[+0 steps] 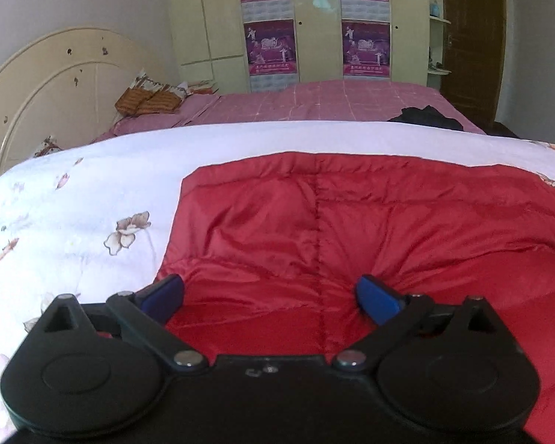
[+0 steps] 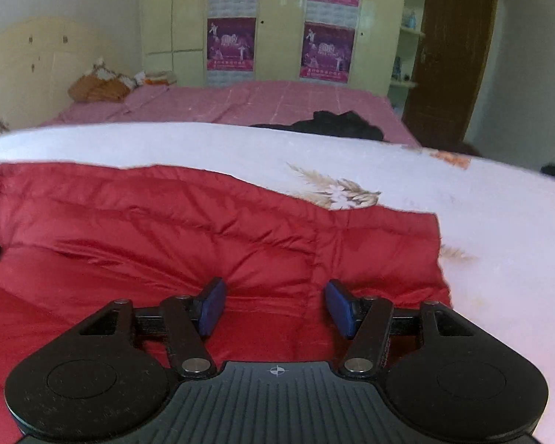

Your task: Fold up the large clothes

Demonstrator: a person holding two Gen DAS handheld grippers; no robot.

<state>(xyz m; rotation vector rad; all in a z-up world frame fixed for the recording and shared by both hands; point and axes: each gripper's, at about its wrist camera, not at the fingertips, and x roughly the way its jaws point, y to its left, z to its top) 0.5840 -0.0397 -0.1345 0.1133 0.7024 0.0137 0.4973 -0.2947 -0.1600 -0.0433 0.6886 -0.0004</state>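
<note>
Two gaping claws, left claw [image 1: 270, 296], right claw [image 2: 273, 305], over frame-cropped red jacket [image 1: 351, 229].

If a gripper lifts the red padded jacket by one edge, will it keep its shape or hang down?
The red padded jacket probably droops: its quilted panels already wrinkle and sag. Its shiny fabric looks slippery, so it may slide on the floral sheet. Its puffy look suggests lightness.
</note>
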